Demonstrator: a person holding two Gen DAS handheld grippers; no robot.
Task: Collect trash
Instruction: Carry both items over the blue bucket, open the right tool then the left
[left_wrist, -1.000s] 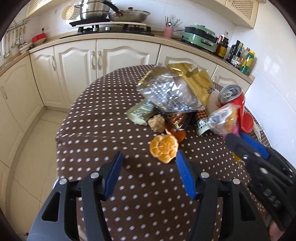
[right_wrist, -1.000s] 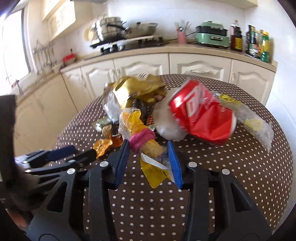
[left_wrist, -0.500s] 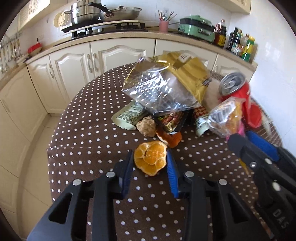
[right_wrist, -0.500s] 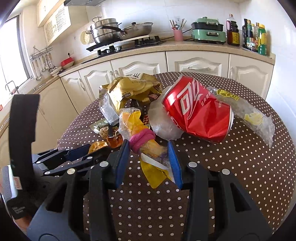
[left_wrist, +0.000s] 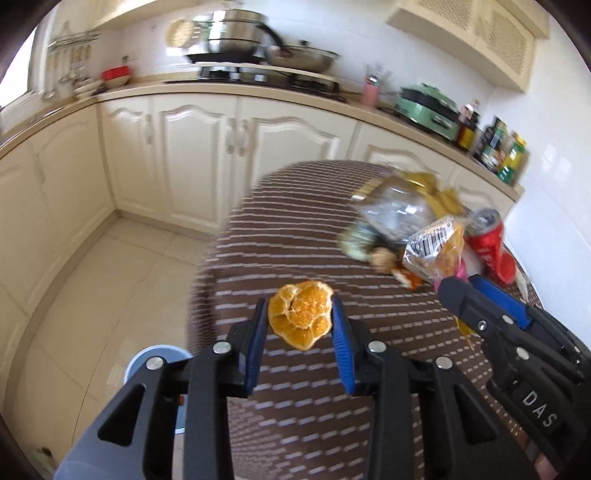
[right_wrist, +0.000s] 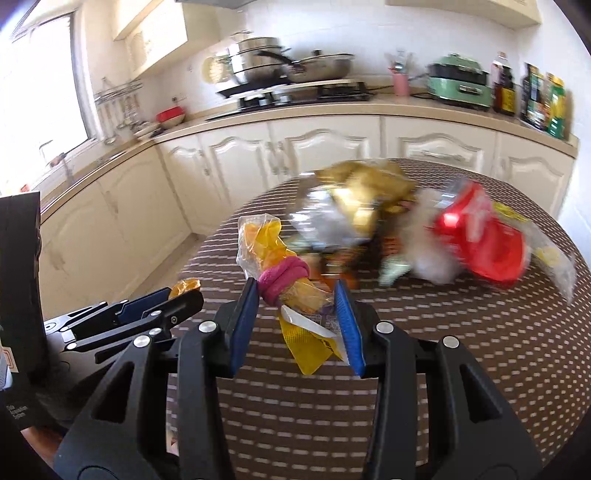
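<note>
My left gripper (left_wrist: 300, 317) is shut on an orange peel (left_wrist: 300, 318) and holds it above the left edge of the brown dotted table (left_wrist: 295, 236). My right gripper (right_wrist: 297, 299) is shut on a yellow plastic bag tied with a pink band (right_wrist: 282, 275), lifted off the table (right_wrist: 461, 350). The bag also shows in the left wrist view (left_wrist: 437, 247). A pile of trash stays on the table: a gold and silver snack bag (right_wrist: 354, 199), a crushed red can (right_wrist: 480, 236) and a clear wrapper (right_wrist: 546, 254).
A blue-rimmed bin (left_wrist: 155, 360) stands on the tiled floor below the table's left edge. Cream cabinets (left_wrist: 199, 151) and a counter with pans and bottles run behind. The left gripper shows at the left of the right wrist view (right_wrist: 162, 302).
My left gripper closed on the orange peel and lifted it leftward off the table. My right gripper lifted the yellow bag and swung left too.
</note>
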